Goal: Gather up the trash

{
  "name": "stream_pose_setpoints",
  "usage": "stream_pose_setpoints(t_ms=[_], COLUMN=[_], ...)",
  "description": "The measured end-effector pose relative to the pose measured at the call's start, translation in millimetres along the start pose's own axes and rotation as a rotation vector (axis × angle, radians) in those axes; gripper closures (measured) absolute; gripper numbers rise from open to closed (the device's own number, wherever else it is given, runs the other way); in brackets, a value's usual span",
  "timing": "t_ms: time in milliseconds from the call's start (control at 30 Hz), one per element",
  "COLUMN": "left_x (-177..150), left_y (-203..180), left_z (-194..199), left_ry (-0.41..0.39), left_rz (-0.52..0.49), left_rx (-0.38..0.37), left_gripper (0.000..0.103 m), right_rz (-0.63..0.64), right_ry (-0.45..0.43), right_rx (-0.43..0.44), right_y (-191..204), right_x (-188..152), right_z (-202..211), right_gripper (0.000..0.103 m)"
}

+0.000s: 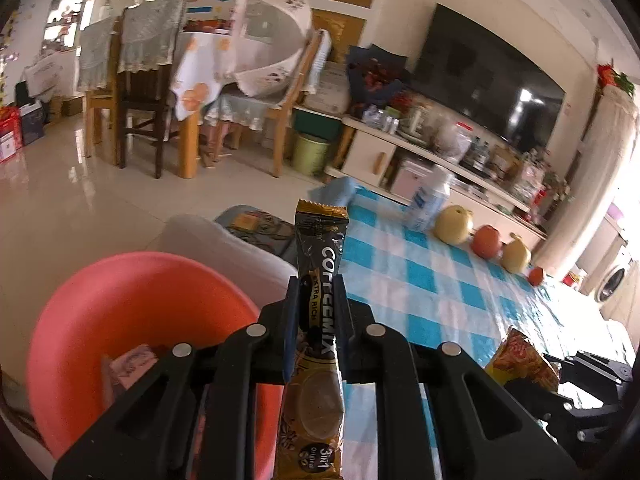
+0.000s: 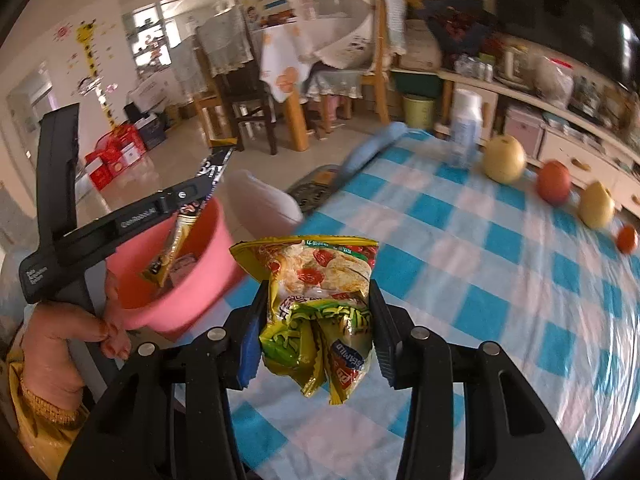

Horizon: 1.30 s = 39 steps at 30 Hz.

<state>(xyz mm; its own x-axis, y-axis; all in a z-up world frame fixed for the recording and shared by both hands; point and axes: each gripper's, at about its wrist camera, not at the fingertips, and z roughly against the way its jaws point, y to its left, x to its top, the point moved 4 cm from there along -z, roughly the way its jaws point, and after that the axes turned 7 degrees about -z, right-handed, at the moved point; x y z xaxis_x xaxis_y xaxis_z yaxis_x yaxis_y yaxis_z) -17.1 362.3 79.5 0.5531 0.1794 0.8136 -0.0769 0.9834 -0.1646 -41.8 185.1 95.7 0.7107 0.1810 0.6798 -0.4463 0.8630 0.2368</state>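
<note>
A coffee-mix sachet (image 1: 318, 304) is being held pinched in the closed left gripper (image 1: 316, 292) above the pink basin (image 1: 132, 280) at the tabletop's (image 2: 480, 260) left edge, while a crumpled noodle wrapper (image 2: 316, 304) is being clamped in the partly closed right gripper (image 2: 316, 320) beside it, so release into the basin is judged due next.

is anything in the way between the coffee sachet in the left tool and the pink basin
Nothing visible blocks it. The left tool is shut on the coffee sachet, already at the rim of the pink basin, whose mouth is open. The right tool with its noodle packet is off to the side.
</note>
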Motion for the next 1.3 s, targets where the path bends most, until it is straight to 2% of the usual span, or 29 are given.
stream_pose_setpoints(t_ms=[333,667,733,767,800,833,933,1067,1133,1300], left_x=[1,-5,-7,-8,-9,-9,-9,-9,-8,-5], left_y=[61,105,111,114,118,121,127,123,118,108], left_z=[14,17,16,15,13,12,14,12,12,11], left_ry=[-0.029,-0.026,-0.017,-0.01,0.002,0.006,-0.003,0.004,-0.001,-0.018], left_rz=[0.12,0.21,0.224,0.232,0.237,0.24,0.263,0.258,0.242,0.239], left_rx=[0.094,0.135,0.146,0.157,0.184,0.2,0.231,0.249,0.256,0.237], left_gripper=[0.086,0.086,0.085,0.084,0.078,0.064,0.037,0.026,0.017,0.007], right_rz=[0.134,0.224,0.251,0.268,0.273,0.272,0.231,0.177,0.163,0.109], right_ry=[0.026,0.051,0.068,0.092,0.094,0.083,0.046,-0.004,-0.022,-0.01], right_rx=[0.086,0.138,0.138,0.146,0.14,0.12,0.12,0.088,0.061,0.042], right_y=[77,132,140,144,146,145,137,116,107,85], right_x=[16,28,27,25,24,24,24,22,20,11], right_z=[-34,-76,-88,-99,-105,-108,-106,-94,-89,-81], right_gripper=[0.056,0.056,0.051,0.045,0.031,0.026,0.02,0.017,0.014,0.014])
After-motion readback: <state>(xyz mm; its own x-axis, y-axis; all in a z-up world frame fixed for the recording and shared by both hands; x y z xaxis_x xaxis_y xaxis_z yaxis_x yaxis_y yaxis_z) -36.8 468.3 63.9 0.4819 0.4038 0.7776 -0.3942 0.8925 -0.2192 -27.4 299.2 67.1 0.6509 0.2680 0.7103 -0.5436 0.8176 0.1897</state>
